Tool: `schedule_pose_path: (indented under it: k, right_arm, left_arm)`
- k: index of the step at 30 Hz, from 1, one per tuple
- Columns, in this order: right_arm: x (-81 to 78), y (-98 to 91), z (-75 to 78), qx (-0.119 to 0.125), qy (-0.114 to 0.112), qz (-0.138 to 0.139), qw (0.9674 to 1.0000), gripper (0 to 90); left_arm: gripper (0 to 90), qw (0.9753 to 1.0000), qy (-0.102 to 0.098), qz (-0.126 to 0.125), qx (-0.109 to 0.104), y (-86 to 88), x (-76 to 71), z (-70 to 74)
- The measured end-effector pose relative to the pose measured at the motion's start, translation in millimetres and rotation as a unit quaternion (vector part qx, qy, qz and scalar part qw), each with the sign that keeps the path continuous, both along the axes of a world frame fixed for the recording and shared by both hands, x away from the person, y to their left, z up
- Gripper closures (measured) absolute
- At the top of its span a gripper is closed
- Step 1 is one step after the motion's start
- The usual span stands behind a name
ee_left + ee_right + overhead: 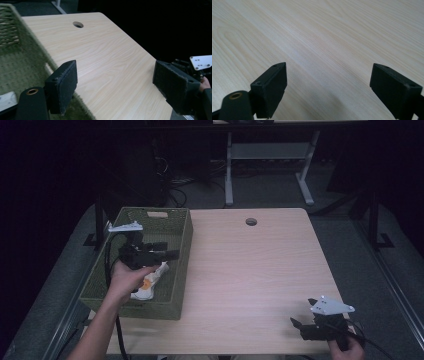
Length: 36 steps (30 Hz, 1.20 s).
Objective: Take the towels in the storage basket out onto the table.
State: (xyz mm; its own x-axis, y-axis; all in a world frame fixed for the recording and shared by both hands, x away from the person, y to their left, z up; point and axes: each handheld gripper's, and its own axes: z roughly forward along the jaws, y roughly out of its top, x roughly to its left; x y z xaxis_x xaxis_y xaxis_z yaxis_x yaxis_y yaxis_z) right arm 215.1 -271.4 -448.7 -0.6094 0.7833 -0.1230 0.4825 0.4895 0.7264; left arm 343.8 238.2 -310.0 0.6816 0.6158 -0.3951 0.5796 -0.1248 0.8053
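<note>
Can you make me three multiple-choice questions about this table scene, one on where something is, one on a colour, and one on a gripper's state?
1. Where is the left gripper?
A. Over the green basket
B. Over the table's round hole
C. On the floor

2. What colour is the basket?
A. Red
B. Green
C. Blue

3. How do the right gripper's jaws stand?
A. Shut on a cloth
B. Shut on nothing
C. Open, holding nothing

Answers:
1. A, the high view shows it held above the basket at the table's left side.
2. B, its woven walls are olive green.
3. C, the right gripper view shows bare wood between the wide-apart jaws.
</note>
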Motion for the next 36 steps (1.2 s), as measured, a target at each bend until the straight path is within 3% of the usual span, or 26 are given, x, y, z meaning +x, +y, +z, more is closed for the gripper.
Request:
schedule_pose_path:
  k: [9, 15, 19, 20, 28, 33, 36]
  right_arm:
    - [0.4, 0.4, -0.2, -0.001, -0.001, 0.003, 1.0000, 14.0]
    - [0.5, 0.6, -0.8, -0.004, 0.003, 0.005, 1.0000, 13.9]
    - [0.6, 0.4, -0.6, -0.004, 0.002, 0.005, 1.0000, 13.9]
    - [0.9, 0.2, -0.9, -0.003, 0.003, 0.004, 1.0000, 13.9]
    - [0.5, -0.5, -0.1, 0.000, 0.000, 0.002, 1.0000, 14.0]
    - [0.2, -0.6, 0.1, -0.003, 0.000, 0.004, 1.0000, 14.0]
    - [0.2, -1.4, 0.5, 0.000, -0.003, 0.003, 1.0000, 13.9]
  left_arm:
    - [20.0, 0.9994, 0.011, 0.029, 0.013, 20.8, 3.1, -7.6]
    - [20.1, 0.9976, 0.025, 0.059, 0.025, 37.7, 5.3, -18.5]
    - [20.4, 0.9966, 0.031, 0.067, 0.036, 45.3, 6.7, -23.6]
    - [20.5, 0.9955, 0.036, 0.071, 0.051, 48.9, 7.5, -26.5]
    - [23.9, 0.9890, 0.066, 0.101, 0.085, 64.4, 13.3, -39.2]
    - [26.9, 0.9815, 0.087, 0.115, 0.126, 69.5, 17.0, -47.4]
    - [34.1, 0.9744, 0.105, 0.116, 0.162, 67.9, 20.2, -51.5]
